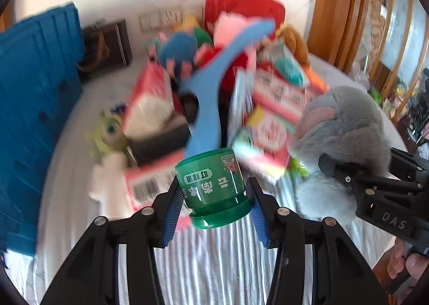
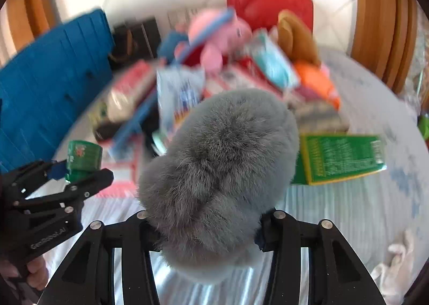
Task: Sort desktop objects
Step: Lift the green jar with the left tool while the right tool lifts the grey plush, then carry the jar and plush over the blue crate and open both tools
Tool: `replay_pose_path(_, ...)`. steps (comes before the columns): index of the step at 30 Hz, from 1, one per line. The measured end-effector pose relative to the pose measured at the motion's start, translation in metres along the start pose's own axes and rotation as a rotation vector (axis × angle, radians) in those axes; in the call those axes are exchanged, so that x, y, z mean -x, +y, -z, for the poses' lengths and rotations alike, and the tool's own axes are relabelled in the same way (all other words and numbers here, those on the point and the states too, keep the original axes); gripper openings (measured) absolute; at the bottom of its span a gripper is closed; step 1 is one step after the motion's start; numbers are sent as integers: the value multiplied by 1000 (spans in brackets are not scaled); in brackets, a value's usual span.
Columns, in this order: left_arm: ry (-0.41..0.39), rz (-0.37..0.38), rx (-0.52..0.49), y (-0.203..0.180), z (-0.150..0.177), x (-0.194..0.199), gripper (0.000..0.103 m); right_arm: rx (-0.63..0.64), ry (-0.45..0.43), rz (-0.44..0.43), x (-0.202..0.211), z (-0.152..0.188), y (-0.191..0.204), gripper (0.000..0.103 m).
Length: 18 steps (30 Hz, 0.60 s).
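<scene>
Green tub (image 1: 213, 184) clenched in left claw (image 1: 213, 199), grey plush (image 2: 222, 171) in right claw (image 2: 209, 235), clutter behind.

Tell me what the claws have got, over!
Left gripper shut on green jar. Right gripper shut on grey plush. Toy pile ahead.

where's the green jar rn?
Clamped in the left gripper, the green jar is above the striped cloth, left of the grey plush.

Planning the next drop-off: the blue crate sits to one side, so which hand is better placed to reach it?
Probably left: the blue crate lies on the left gripper's side, which grips the green jar.
</scene>
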<state>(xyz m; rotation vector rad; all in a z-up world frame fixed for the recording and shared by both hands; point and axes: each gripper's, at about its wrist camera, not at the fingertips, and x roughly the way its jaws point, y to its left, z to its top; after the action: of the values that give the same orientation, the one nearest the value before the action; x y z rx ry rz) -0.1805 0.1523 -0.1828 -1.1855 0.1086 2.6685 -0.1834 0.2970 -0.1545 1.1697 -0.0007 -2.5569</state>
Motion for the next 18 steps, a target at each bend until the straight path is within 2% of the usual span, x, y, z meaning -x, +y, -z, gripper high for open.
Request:
replay_pose_path(2, -57, -16, 3, 7, -12, 17, 46, 24, -47, 3, 14, -14, 12, 46)
replay_pose_path(3, -80, -22, 5, 11, -16, 25, 46, 39, -73, 2, 13, -34, 15, 46)
replay_pose_path(5, -132, -40, 9, 21, -28, 43, 46, 62, -117, -4, 26, -45, 30, 47)
replay_pose_path(9, -240, -87, 10, 48, -49, 81, 46, 131, -222, -28, 52, -82, 77, 47)
replay_pose_path(14, -359, -165, 45, 108, -74, 137, 46, 199, -342, -78, 80, -130, 144, 47)
replay_pose_path(18, -418, -269, 84, 174, -92, 184, 46, 276, -449, -134, 103, -166, 224, 47)
